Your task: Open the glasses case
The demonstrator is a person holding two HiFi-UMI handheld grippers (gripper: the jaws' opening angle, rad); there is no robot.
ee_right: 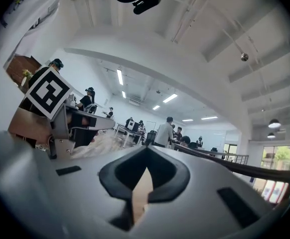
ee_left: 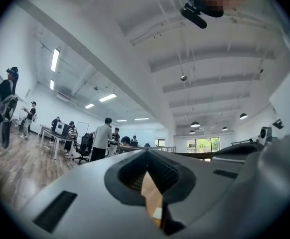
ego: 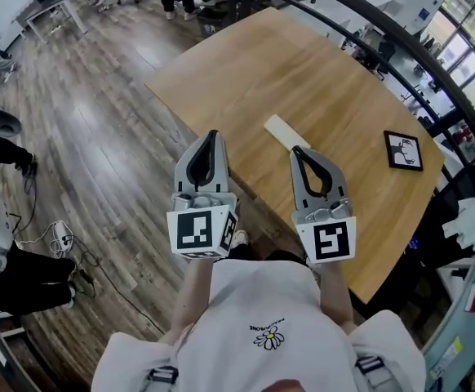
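One glasses case (ego: 286, 132) on table (ego: 319, 64), just beyond closed right gripper (ego: 298, 149)

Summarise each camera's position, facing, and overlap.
Head view: on the person's head, facing steeply down at table and glasses case; shows shirt, left gripper, right gripper.
Left gripper view: rides the left gripper, faces level across the office; own shut jaws below.
Right gripper view: rides the right gripper, same facing; left gripper's marker cube at left.
Shared: both gripper views catch the standing person.

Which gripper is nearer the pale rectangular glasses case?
Right. The right gripper is just short of the pale rectangular glasses case; the left gripper is farther off, to its left.
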